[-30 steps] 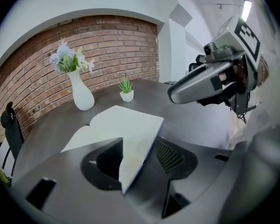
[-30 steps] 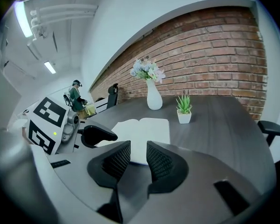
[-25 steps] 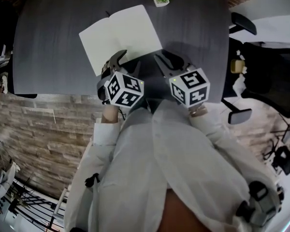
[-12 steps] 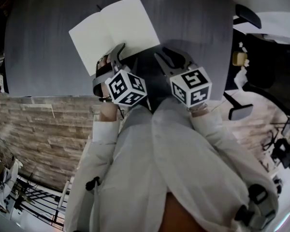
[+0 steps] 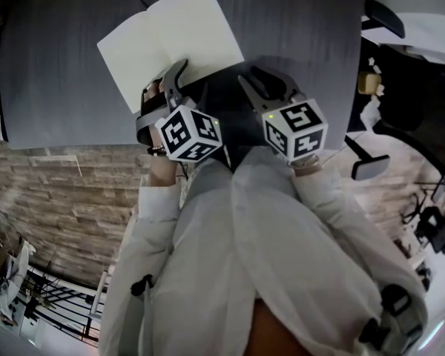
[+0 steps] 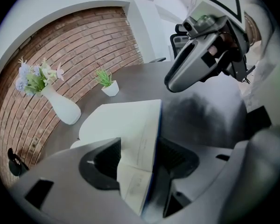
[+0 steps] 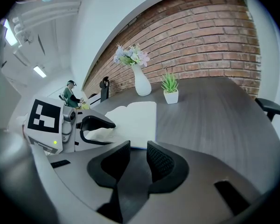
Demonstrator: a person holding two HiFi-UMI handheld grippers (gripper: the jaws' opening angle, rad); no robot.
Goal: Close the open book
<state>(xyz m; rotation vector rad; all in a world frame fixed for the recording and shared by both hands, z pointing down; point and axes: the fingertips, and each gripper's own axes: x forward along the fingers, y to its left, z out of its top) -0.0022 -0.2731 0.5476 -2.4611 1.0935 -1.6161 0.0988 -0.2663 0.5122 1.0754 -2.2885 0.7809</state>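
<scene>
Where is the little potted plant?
In the right gripper view, the small green plant in a white pot stands on the dark table, just right of the white vase.

A dark grey table stands before a curved red-brick wall, which sits under a white arch. Black office chairs stand at the table's right. Strip lights glow overhead. Stacked grey-brown stone shows below the table's near edge (floor or wall, hard to tell).
</scene>
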